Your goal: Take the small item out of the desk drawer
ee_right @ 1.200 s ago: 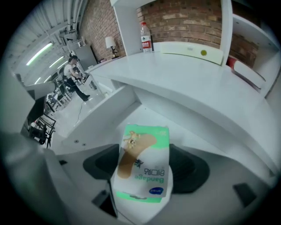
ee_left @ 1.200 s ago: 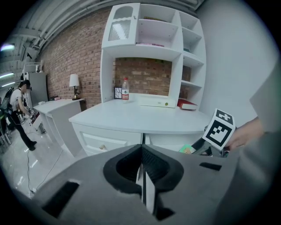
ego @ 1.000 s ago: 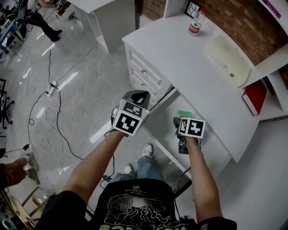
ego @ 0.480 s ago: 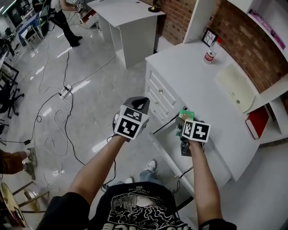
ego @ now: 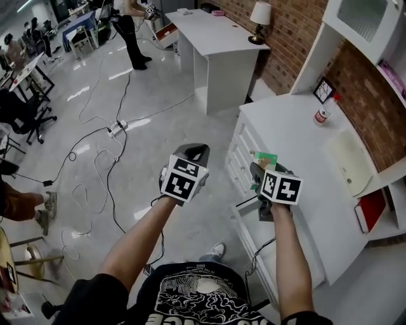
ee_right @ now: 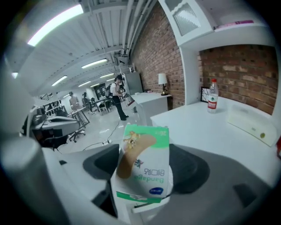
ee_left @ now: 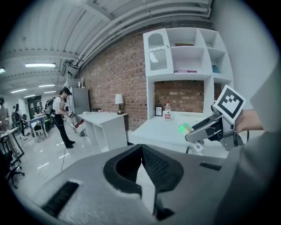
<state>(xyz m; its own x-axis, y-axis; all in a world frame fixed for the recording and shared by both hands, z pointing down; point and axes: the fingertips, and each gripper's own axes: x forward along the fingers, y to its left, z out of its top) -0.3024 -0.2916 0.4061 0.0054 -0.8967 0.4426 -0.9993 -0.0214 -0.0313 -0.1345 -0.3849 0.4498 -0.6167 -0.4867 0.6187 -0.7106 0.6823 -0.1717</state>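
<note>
A small green-and-white bandage box (ee_right: 142,165) stands upright between the jaws of my right gripper (ee_right: 145,163), which is shut on it. In the head view the right gripper (ego: 257,170) holds the box (ego: 264,159) in the air at the left edge of the white desk (ego: 298,133), above the pulled-out drawer (ego: 246,214), which my arm mostly hides. My left gripper (ego: 192,151) hangs level with it over the floor, jaws together and empty. In the left gripper view its fingertips (ee_left: 141,147) meet, and the box (ee_left: 184,128) shows off to the right.
On the desk stand a water bottle (ego: 323,109), a small picture frame (ego: 324,89) and a cream pouch (ego: 349,162); a red book (ego: 372,209) lies on a lower shelf. Farther off is another white desk (ego: 216,38) with a lamp (ego: 260,13). Cables and a power strip (ego: 117,127) cross the floor.
The head view has swung up and away from the desk, which has slid to the right. My right gripper has lifted the box from over the drawer. Both grippers keep their states.
</note>
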